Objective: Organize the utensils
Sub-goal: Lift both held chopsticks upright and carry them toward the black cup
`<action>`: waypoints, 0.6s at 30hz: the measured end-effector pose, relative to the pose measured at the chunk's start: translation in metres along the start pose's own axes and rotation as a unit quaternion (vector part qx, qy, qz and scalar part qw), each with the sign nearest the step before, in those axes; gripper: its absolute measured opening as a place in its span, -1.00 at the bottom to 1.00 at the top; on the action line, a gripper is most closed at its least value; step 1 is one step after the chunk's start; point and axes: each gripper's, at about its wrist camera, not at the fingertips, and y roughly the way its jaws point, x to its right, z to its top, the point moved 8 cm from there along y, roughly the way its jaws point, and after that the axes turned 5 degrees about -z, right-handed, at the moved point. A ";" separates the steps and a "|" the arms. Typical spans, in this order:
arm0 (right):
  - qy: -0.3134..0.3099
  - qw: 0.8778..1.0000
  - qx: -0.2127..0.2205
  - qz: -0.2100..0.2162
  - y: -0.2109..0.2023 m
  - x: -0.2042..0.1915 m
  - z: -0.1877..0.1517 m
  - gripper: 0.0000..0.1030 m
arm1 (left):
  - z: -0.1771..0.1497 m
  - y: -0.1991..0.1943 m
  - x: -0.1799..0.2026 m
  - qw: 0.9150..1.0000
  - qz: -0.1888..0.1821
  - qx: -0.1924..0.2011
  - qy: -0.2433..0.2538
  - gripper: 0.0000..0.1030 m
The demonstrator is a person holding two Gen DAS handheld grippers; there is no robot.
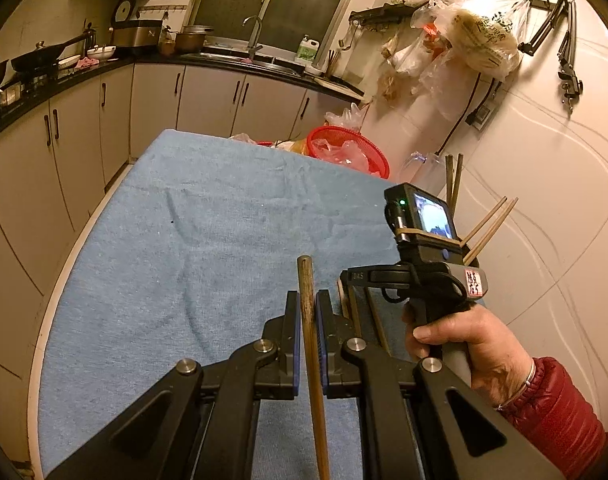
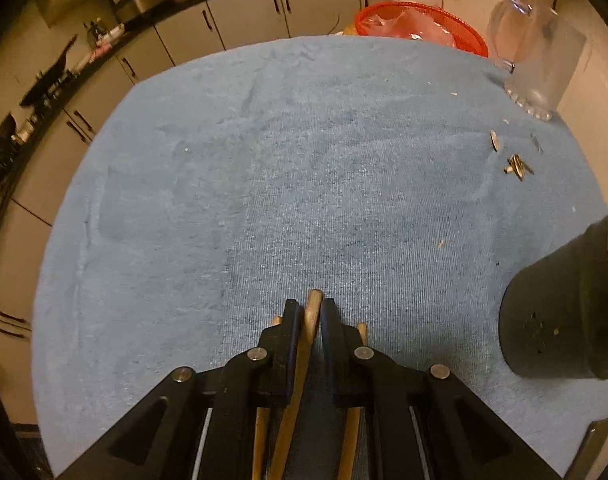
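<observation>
One dark, worn chopstick (image 1: 308,320) stands nearly upright.

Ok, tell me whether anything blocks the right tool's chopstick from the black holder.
Nothing visible does: only blue towel lies between the chopstick, clamped in the right tool, and the black holder.
</observation>
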 end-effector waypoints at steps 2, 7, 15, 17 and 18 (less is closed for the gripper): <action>-0.008 1.000 0.003 -0.002 0.001 -0.004 0.000 -0.80 | 0.000 0.000 0.001 1.000 -0.001 -0.001 0.000 -0.85; 0.024 0.998 0.033 0.045 -0.021 0.005 -0.005 -0.85 | 0.002 -0.004 0.008 1.000 0.001 0.004 0.005 -0.85; 0.037 0.972 0.198 0.120 -0.142 0.020 -0.030 -0.85 | 0.011 -0.025 0.027 0.999 0.005 0.030 0.025 -0.85; 0.035 0.961 0.243 0.126 -0.173 0.023 -0.041 -0.85 | 0.012 -0.031 0.033 0.999 0.007 0.036 0.031 -0.85; 0.031 0.955 0.263 0.132 -0.185 0.024 -0.046 -0.85 | 0.012 -0.033 0.036 0.999 0.007 0.038 0.034 -0.85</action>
